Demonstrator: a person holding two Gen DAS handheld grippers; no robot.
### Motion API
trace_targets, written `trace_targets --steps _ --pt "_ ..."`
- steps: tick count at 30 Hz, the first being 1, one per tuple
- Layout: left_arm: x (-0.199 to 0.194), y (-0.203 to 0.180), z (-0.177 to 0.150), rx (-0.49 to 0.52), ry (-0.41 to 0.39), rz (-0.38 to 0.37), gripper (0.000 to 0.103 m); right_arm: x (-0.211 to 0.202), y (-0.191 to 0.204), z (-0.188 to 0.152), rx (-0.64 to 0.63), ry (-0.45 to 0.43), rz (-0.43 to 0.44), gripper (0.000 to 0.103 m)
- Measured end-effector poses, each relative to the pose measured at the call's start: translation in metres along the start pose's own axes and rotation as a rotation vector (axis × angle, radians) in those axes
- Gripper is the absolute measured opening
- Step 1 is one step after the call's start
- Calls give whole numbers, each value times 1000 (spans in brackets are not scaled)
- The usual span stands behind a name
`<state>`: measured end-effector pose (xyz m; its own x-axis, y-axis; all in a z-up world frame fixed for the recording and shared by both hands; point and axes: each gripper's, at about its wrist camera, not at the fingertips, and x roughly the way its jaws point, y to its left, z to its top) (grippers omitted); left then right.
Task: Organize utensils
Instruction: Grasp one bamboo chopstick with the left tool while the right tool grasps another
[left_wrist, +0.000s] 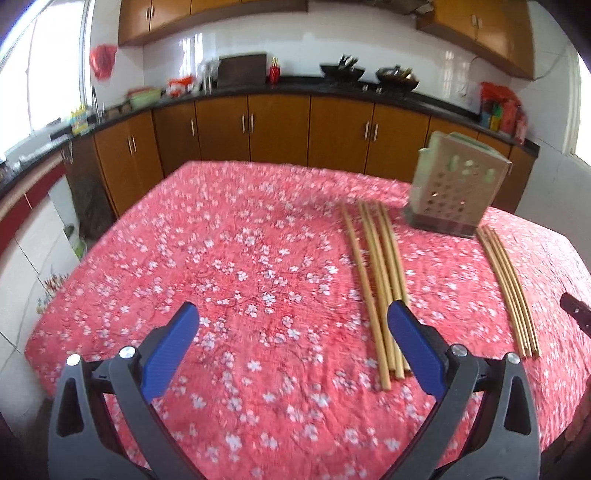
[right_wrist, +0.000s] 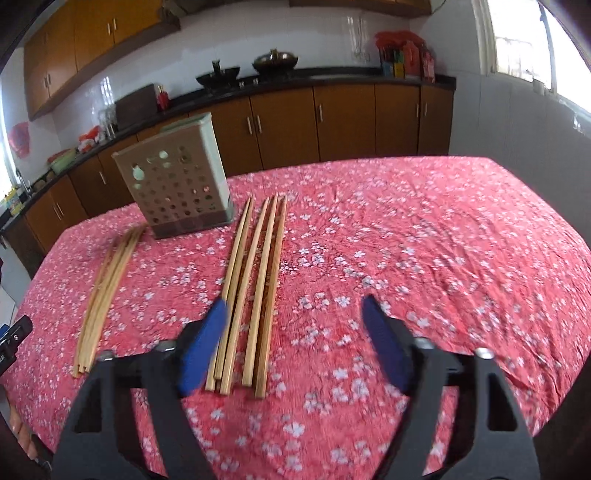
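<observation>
Two bundles of wooden chopsticks lie on a red floral tablecloth (left_wrist: 240, 258). In the left wrist view one bundle (left_wrist: 373, 273) lies just left of my right fingertip and the other bundle (left_wrist: 509, 288) lies farther right. A perforated grey utensil holder (left_wrist: 454, 184) stands upright behind them. My left gripper (left_wrist: 291, 325) is open and empty above the cloth. In the right wrist view the holder (right_wrist: 177, 184) stands at the back left, one bundle (right_wrist: 255, 280) lies beside my left fingertip, the other bundle (right_wrist: 107, 284) lies at the left. My right gripper (right_wrist: 295, 317) is open and empty.
Brown kitchen cabinets (left_wrist: 277, 125) and a dark counter with woks (left_wrist: 369, 74) run behind the table. The other gripper's black tip (left_wrist: 576, 314) shows at the right edge of the left wrist view. The table edge drops off at the left (left_wrist: 55, 295).
</observation>
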<state>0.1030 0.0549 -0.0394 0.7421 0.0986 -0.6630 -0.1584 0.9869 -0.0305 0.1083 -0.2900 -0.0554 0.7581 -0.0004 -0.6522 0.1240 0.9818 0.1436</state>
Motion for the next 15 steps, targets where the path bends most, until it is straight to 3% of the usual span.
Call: trace_targets --steps 3,7,12,15 --pt "16 4 4 -15 40 -17 99 26 0 6 19 81 25 40" --pt "34 2 8 -6 80 -36 87 50 2 4 31 166 51 32" --pt "48 -6 9 10 117 -65 77 55 5 1 4 188 40 24" --pt "57 -12 9 22 140 -92 68 58 2 2 -14 180 8 9"
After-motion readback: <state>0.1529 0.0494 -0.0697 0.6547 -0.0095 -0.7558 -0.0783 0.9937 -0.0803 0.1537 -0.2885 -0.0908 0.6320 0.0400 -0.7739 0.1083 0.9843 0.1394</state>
